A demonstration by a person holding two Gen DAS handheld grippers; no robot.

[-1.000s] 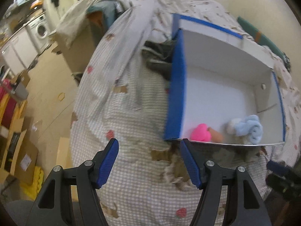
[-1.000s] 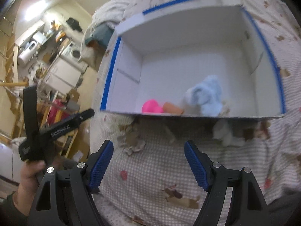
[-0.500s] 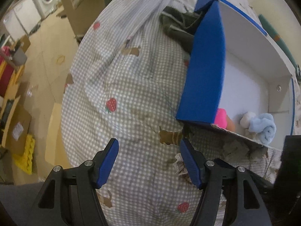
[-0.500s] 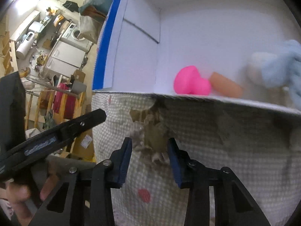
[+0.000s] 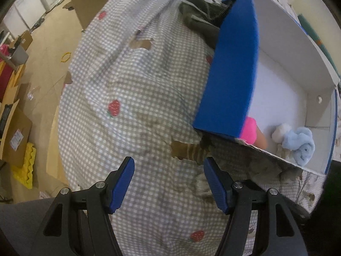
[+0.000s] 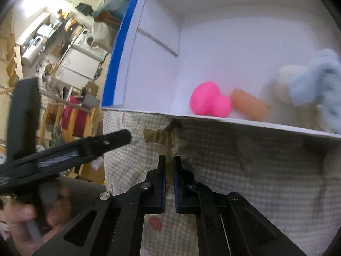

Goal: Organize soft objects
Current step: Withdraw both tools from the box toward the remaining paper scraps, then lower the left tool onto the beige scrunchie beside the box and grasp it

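R hand-held gripper (image 6: 169, 166) is clamped shut on a small brown-striped soft toy (image 6: 162, 137) lying on the checked bed cover (image 5: 149, 89), just in front of the box (image 6: 245, 123) wall. L hand-held gripper (image 5: 168, 183) hangs part open over the cover w/ nothing between its pads, near that toy. Inside the box: pink toy (image 6: 210, 102), peach piece (image 6: 249, 104), light blue plush (image 5: 299, 145). Dark cloth (image 5: 202, 19) sits behind the box.
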